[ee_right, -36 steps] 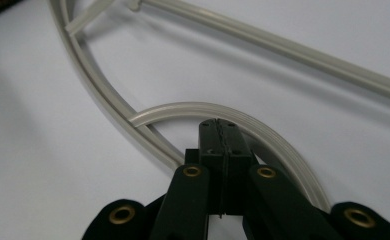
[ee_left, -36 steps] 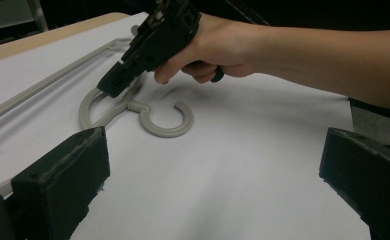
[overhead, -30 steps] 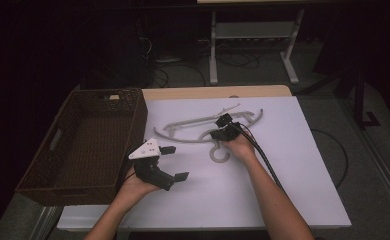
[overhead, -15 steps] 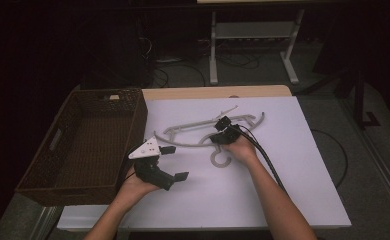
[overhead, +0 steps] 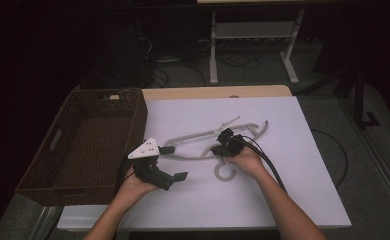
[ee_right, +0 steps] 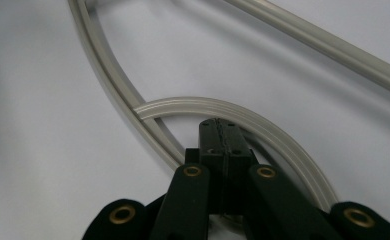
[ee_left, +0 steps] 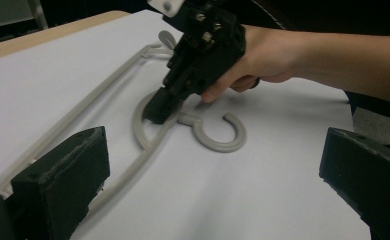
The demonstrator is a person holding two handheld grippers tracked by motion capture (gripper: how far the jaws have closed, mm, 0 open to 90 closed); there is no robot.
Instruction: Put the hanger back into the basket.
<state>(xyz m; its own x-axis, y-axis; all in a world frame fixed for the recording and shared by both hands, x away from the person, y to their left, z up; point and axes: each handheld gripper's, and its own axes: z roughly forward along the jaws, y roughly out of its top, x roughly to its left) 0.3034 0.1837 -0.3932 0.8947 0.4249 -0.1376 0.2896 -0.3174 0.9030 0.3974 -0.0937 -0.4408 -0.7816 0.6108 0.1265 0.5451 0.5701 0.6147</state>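
A grey plastic hanger (overhead: 189, 156) lies flat on the white table top (overhead: 293, 170), its hook (overhead: 225, 173) pointing toward me. My right gripper (overhead: 219, 148) is shut on the hanger at the neck, just above the hook. In the right gripper view its black jaws (ee_right: 218, 132) are pressed together over the hanger's curved rib (ee_right: 108, 80). My left gripper (overhead: 173, 162) is open, held just above the table beside the hanger's left end. In the left gripper view the hook (ee_left: 218, 145) and the right gripper (ee_left: 158, 107) lie ahead between its wide-apart jaws.
A dark wicker basket (overhead: 142, 117) stands on the left of the table, close to my left hand. The right gripper's black cable (overhead: 268, 165) runs back along the forearm. Bare white table spreads to the right and front.
The right gripper has drawn the hanger toward me and slightly right; the hook now lies nearer the front edge. The left gripper has barely moved.
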